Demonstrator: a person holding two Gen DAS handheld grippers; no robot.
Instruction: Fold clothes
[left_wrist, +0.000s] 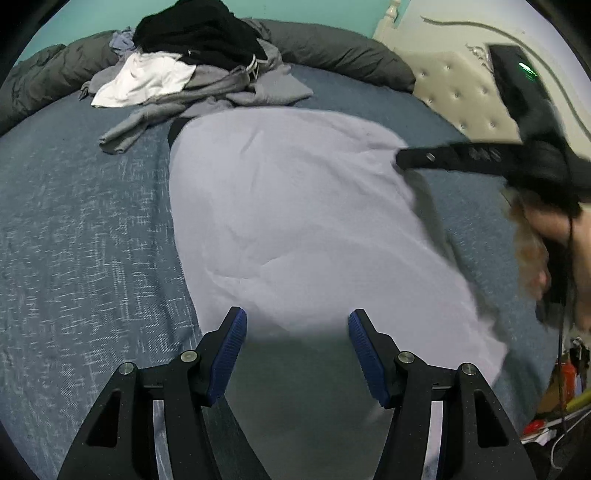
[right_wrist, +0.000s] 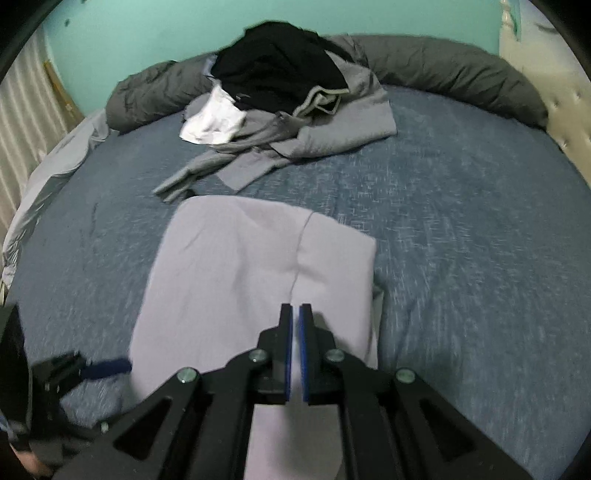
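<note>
Spread left fingers (left_wrist: 297, 319) and closed, empty-looking right fingers (right_wrist: 295, 314) hover over a partly folded lilac garment (right_wrist: 236, 280); a clothes heap (right_wrist: 280, 99) waits unfolded.

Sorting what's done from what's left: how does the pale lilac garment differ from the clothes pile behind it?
The lilac garment lies flat with straight edges, one piece; the clothes pile is a crumpled heap of several. The garment is one pale colour; the pile mixes black, white and grey. The garment sits near the tongs; the pile is farther off. Both rest on the blue bedspread.
</note>
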